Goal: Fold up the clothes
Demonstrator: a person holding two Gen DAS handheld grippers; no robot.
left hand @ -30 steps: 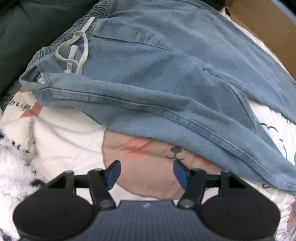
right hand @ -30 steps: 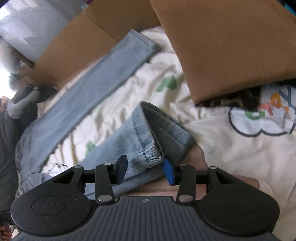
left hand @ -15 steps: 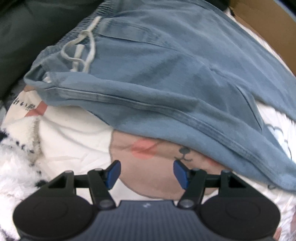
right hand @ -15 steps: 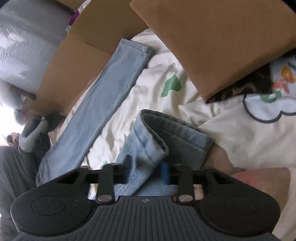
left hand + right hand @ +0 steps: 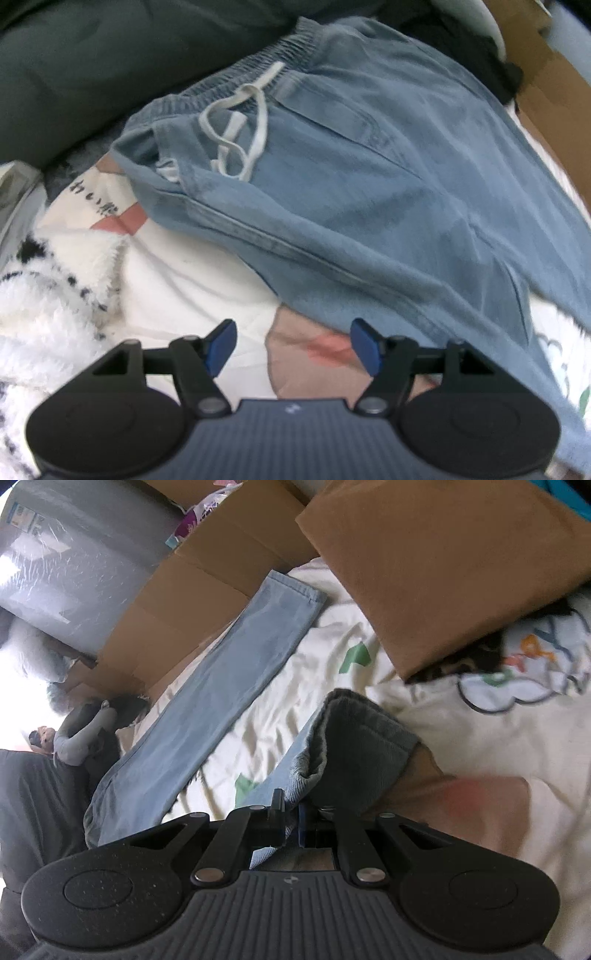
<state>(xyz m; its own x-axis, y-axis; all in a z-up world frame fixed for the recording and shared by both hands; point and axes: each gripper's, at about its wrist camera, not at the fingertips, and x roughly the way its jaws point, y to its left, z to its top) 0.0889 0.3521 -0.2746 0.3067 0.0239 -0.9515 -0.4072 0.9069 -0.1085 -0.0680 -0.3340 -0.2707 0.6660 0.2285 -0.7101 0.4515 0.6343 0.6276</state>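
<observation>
Blue jeans [image 5: 369, 177] spread across a bed, on a printed bedsheet [image 5: 480, 738]; waistband [image 5: 258, 70] toward the dark pillow [image 5: 92, 55] at the top of the left view, white drawstring [image 5: 240, 125] lying loose on the front. Legs fanned apart toward the far end: one leg [image 5: 221, 686] flat and straight, its hem close to the cardboard boxes [image 5: 207, 583]; the other leg's hem [image 5: 354, 738] lifted off the sheet and curled open. Right tool [image 5: 291, 821] pressed together, pinching the edge of that hem between its pads. Grip at the hem most likely chosen so the whole leg can be carried as one length, either across onto the flat leg or up toward the waistband. Left tool [image 5: 293, 345] spread and opening wider, nothing between its pads, hovering over the bare sheet just below the side seam of the jeans. Position near the hip probably intended for pinning or taking hold of the upper part while the leg is drawn over, to prevent the garment from sliding. Fluffy white blanket [image 5: 48, 295] bunched at the left of that view, clear of the jeans. Brown cushion [image 5: 443, 561] resting on the bed beyond the lifted hem, near enough to obstruct a wide swing. Fold not yet made; both legs unstacked.
</observation>
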